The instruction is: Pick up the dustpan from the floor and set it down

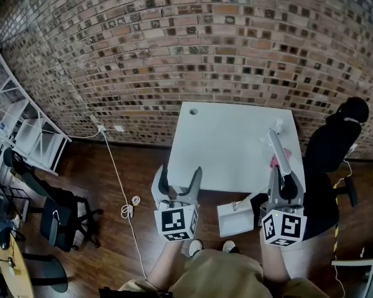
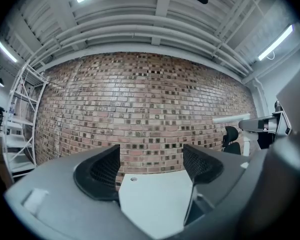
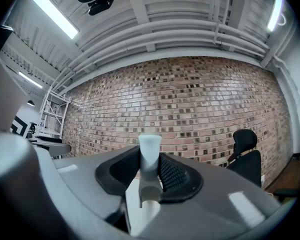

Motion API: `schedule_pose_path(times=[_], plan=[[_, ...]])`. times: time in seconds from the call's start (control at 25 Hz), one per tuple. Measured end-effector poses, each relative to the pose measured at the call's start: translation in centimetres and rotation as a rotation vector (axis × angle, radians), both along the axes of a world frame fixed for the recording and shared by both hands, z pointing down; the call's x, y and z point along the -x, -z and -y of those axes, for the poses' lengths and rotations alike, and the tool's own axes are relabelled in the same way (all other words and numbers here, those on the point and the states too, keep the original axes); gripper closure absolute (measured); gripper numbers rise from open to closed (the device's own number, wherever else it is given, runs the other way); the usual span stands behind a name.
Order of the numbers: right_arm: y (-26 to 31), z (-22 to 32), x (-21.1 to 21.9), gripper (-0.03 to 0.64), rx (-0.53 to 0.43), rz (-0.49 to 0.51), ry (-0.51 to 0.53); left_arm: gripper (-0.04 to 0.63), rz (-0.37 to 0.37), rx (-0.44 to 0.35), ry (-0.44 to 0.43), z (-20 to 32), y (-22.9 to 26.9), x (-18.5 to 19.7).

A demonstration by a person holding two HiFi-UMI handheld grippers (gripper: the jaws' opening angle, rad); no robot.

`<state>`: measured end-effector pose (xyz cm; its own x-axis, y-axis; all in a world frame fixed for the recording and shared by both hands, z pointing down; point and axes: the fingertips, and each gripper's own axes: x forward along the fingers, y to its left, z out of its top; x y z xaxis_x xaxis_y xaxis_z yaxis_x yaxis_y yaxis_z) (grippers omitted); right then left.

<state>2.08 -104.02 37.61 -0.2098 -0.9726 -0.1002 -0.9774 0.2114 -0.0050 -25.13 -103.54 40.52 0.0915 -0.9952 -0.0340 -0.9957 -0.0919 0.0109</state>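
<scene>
The white dustpan (image 1: pixel 235 219) hangs off the floor by the white table's front edge (image 1: pixel 193 188), just ahead of the person's shoes. Its long white handle (image 1: pixel 277 146) runs forward over the table's right side. My right gripper (image 1: pixel 280 185) is shut on that handle; in the right gripper view the handle (image 3: pixel 149 156) stands pinched between the two black pads, its tip above them. My left gripper (image 1: pixel 179 182) is held open at the table's front left corner with nothing between its fingers; the left gripper view shows its jaws wide apart (image 2: pixel 152 166) over the white tabletop (image 2: pixel 150 199).
A brick wall (image 1: pixel 193 48) backs the table. A black office chair (image 1: pixel 336 143) stands at the right, other chairs (image 1: pixel 56 219) and a white shelf (image 1: pixel 28 132) at the left. A white cable (image 1: pixel 128 208) trails over the wood floor. Something pink (image 1: pixel 274 162) lies on the table.
</scene>
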Motion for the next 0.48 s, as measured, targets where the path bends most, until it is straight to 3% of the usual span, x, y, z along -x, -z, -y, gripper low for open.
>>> schedule_pose_path(times=[0.48], plan=[[-11.4, -1.6, -4.9, 0.502, 0.24, -0.062, -0.083, 0.209, 0.001, 0.021, -0.001, 0.3, -0.8, -0.1]])
